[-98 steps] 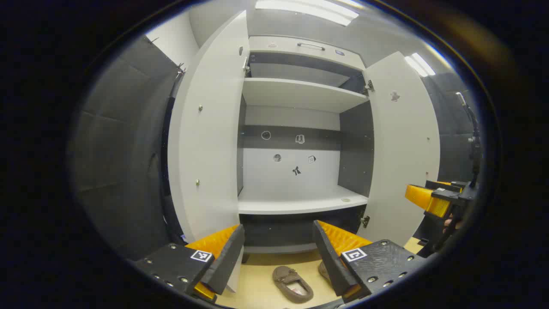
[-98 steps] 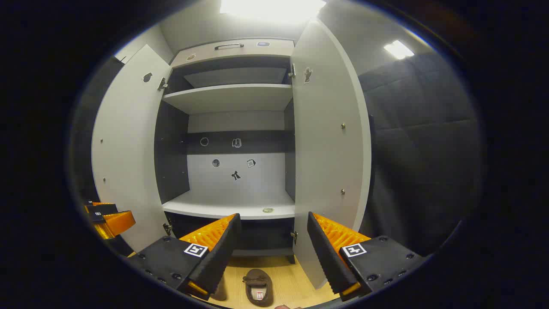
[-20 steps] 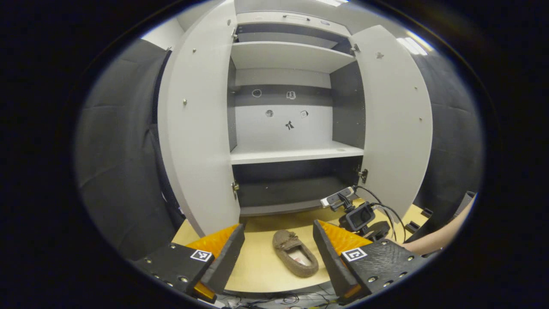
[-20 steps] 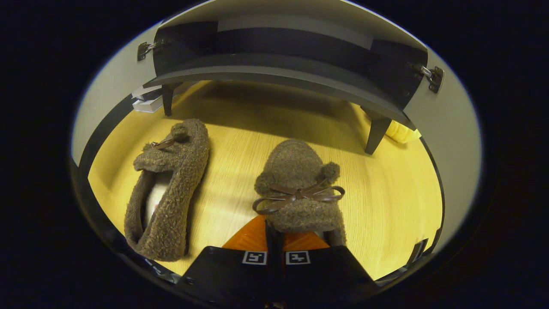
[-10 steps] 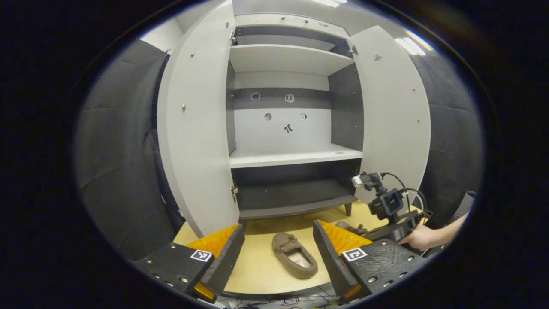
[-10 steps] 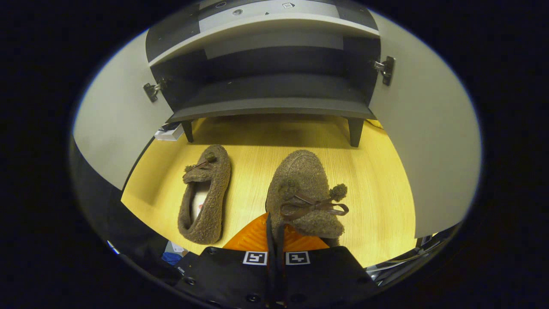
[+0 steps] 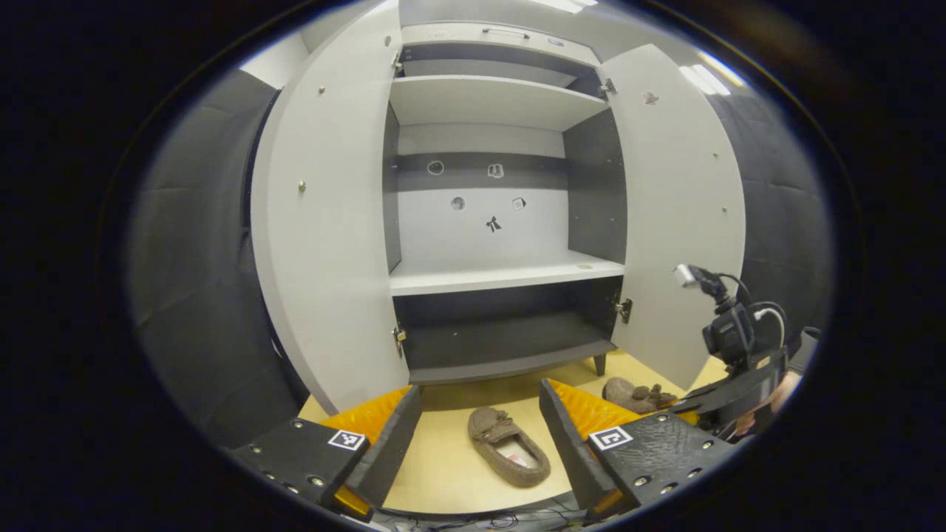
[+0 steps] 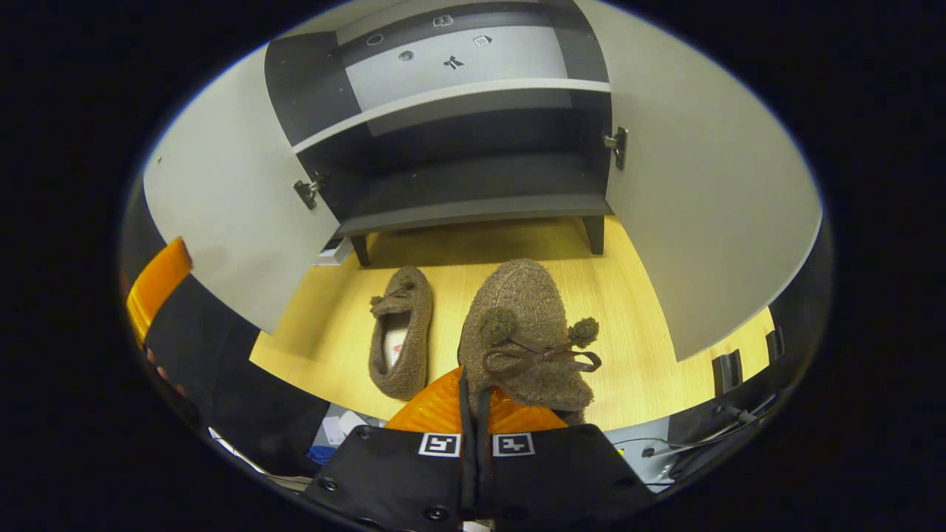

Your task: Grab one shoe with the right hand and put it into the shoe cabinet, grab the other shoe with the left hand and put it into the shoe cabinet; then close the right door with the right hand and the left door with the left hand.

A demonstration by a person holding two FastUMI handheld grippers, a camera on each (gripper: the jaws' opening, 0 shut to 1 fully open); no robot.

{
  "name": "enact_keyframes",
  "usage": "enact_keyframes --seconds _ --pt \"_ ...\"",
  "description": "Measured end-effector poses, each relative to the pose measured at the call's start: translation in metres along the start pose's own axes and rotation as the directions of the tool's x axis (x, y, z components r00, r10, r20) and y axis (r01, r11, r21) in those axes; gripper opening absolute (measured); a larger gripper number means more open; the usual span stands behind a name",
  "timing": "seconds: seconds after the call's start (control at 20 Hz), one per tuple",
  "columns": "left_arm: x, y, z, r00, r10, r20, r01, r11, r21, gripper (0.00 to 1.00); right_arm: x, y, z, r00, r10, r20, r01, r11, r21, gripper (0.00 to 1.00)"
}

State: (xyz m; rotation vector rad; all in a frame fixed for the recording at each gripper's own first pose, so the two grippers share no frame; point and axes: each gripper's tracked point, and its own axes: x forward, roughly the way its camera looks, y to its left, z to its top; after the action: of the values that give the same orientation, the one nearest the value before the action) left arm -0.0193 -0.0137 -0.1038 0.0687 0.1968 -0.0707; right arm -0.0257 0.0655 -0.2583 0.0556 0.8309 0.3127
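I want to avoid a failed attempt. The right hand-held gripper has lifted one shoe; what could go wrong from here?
1. The right hand-held gripper seems to pinch only the lifted shoe at its back rim; the soft shoe may slip out.
2. The right door stands close beside the path; the shoe could knock it.
3. The other shoe lies just before the lower shelf, so a low swing may hit it.

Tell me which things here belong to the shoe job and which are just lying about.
Job: held shoe in the right gripper; shoe on the floor; left gripper; shoe cabinet, left door, right door.

Lying about: cables; white box under the cabinet.
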Motion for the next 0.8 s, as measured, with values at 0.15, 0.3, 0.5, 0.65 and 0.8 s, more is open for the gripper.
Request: enact_keyframes --seconds 0.15,0.3,0.5,0.65,0.8 --pt "0.001 -0.002 0.001 1.0 -0.016 0.005 0.016 1.0 0.011 0.98 -0.021 0.007 0.021 0.999 0.008 0.047 -0.007 1.0 -0.019 0.01" --pt "0.002 -0.004 0.001 0.999 -0.031 0.013 0.031 0.999 0.02 0.98 -0.033 0.02 0.045 0.996 0.025 0.087 -0.024 1.0 -0.014 0.01" --pt "0.004 -0.002 0.005 0.999 -0.041 0.015 0.04 0.999 0.023 0.98 -0.04 0.038 0.077 0.988 0.042 0.151 -0.039 0.999 -0.024 0.02" --pt "0.004 0.0 0.007 0.999 -0.04 0.012 0.04 0.999 0.028 0.98 -0.054 0.043 0.119 0.977 0.06 0.204 -0.053 0.998 -0.04 0.01" --pt "0.003 0.002 0.01 0.999 -0.037 0.01 0.037 0.999 0.009 0.98 -0.062 0.044 0.154 0.966 0.058 0.252 -0.04 0.996 -0.075 0.01"
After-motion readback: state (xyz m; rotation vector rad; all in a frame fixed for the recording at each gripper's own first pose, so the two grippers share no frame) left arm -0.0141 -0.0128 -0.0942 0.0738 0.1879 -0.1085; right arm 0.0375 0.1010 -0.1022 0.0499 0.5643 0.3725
